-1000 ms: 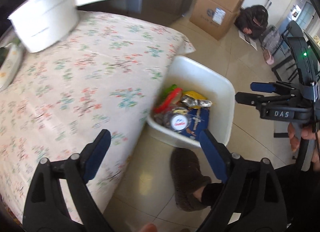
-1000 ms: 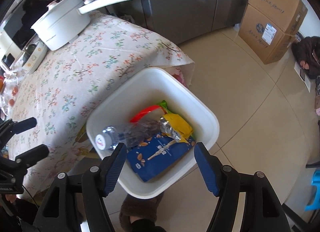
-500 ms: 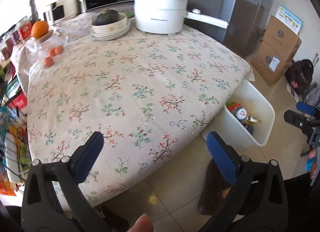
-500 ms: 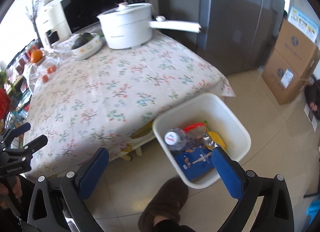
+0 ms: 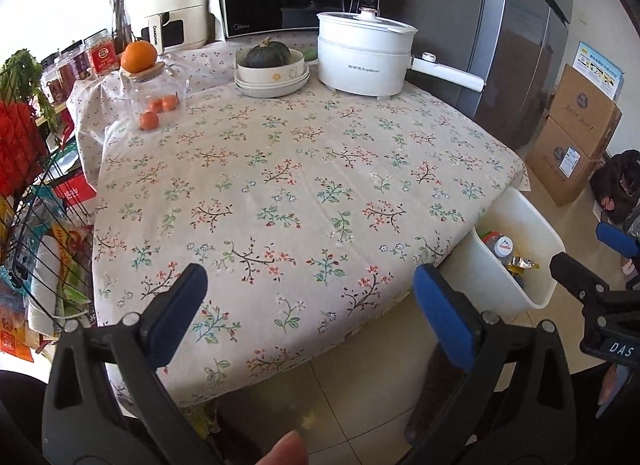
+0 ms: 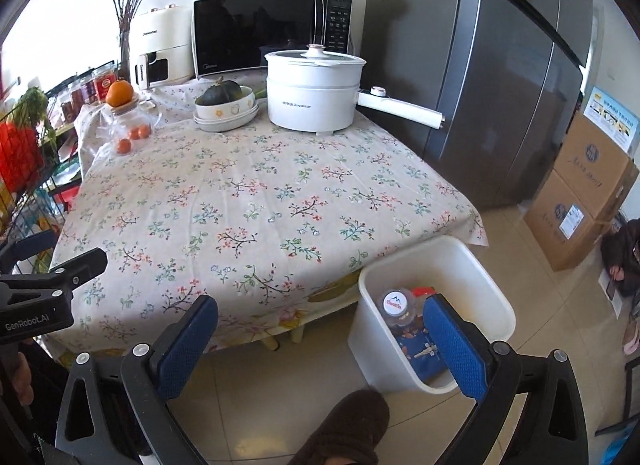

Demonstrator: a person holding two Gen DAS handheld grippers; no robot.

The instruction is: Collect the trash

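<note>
Trash, a bottle (image 6: 394,307) and wrappers, lay in the white bin (image 6: 478,265) on the floor at the table's (image 5: 280,185) corner. Left gripper (image 5: 308,305) and right gripper (image 6: 320,341) hung above the table's near edge, jaws spread wide, holding nothing. Swinging low risked snagging the overhanging tablecloth or knocking the bin; floor beside the bin lay open

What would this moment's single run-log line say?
left tool: open, empty | right tool: open, empty | white bin: on floor beside table, holds bottle, wrappers | tablecloth: no trash seen
</note>
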